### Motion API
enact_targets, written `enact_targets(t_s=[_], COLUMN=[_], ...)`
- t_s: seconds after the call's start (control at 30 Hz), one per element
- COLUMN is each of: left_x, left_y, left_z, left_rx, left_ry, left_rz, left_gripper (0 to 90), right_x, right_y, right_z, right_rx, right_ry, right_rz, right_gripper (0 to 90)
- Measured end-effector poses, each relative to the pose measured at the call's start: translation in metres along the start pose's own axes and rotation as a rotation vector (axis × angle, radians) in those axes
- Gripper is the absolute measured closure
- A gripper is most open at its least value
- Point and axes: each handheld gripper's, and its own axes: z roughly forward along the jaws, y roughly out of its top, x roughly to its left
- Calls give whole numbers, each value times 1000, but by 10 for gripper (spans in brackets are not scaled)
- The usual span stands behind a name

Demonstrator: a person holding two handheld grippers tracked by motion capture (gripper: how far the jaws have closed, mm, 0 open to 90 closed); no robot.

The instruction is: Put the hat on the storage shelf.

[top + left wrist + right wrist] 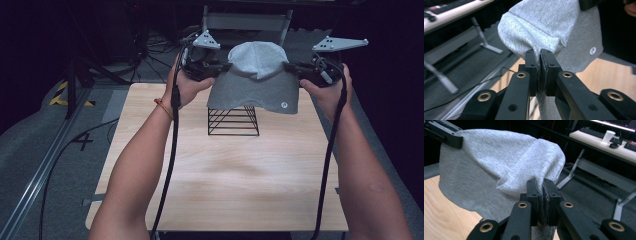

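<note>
The cloth (255,80) I held was heathered grey with one small white round mark near its hem. My tools (541,56) were black with brass rivets. The wire rack (233,121) was black, the tabletop (220,175) pale wood-grain.

One grey garment (255,80) is hanging above the far edge of the table (225,175), and one black wire rack (233,121) is standing beneath it. Two grippers, the left gripper (226,65) and the right gripper (287,65), are each pinching it.

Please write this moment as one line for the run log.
left gripper: shut on grey garment | right gripper: shut on grey garment | garment: held up above black wire rack | table: wooden
</note>
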Motion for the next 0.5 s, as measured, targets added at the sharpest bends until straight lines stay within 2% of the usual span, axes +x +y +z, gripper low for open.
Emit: enact_targets(t_s=[0.1, 0.23, 0.33, 0.4, 0.5], left_x=[3, 15, 19, 24, 29], left_y=[4, 9, 8, 6, 3], left_z=[1, 5, 7, 12, 17], left_rx=[0, 10, 16, 21, 35], left_ry=[21, 42, 59, 60, 69], left_rz=[4, -6, -7, -27, -35], left_gripper=[849, 849, 849, 849, 849], right_x=[-2, -6, -7, -8, -9], right_y=[4, 11, 13, 15, 18], right_z=[5, 21, 28, 33, 40], right_rx=[4, 7, 6, 5, 12], right_ry=[-6, -9, -9, -16, -22], right_rz=[3, 11, 10, 11, 18], right_gripper=[848, 848, 848, 848, 849])
